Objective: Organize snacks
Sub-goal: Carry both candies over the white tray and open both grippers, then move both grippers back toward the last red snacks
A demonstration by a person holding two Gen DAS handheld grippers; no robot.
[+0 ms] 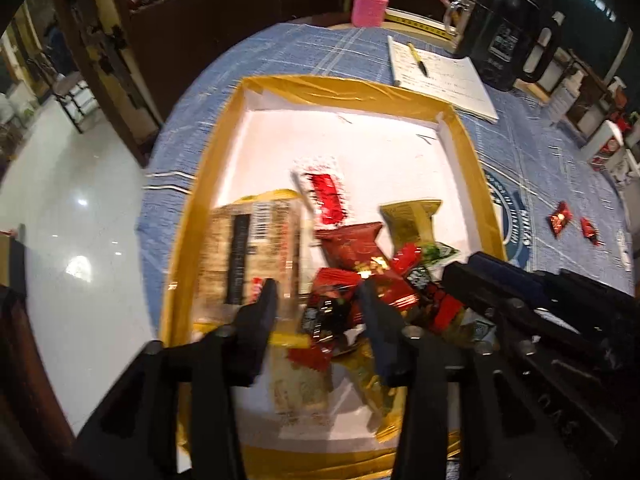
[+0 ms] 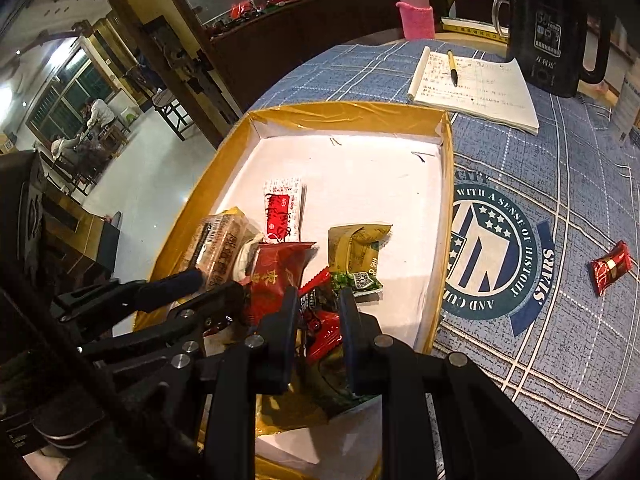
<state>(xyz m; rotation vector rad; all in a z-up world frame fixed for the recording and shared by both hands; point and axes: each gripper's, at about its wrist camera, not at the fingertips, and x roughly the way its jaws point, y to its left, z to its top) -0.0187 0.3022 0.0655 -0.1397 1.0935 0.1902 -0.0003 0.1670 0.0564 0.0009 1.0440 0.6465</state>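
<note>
Shop or reception hall: glass display counter (image 2: 280,4) behind the clothed table (image 2: 520,208), people seated (image 2: 80,136) far left of it.

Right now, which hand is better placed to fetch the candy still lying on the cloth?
Probably the right. The red candy lies on the cloth to the right of the box, on the right gripper's side. The left gripper hangs over the far side of the pile.

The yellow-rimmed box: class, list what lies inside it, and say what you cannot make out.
Inside the box: a red-and-white sachet, a gold packet, a barcoded biscuit pack and piled red wrappers. Both grippers cover the nearest snacks.
</note>
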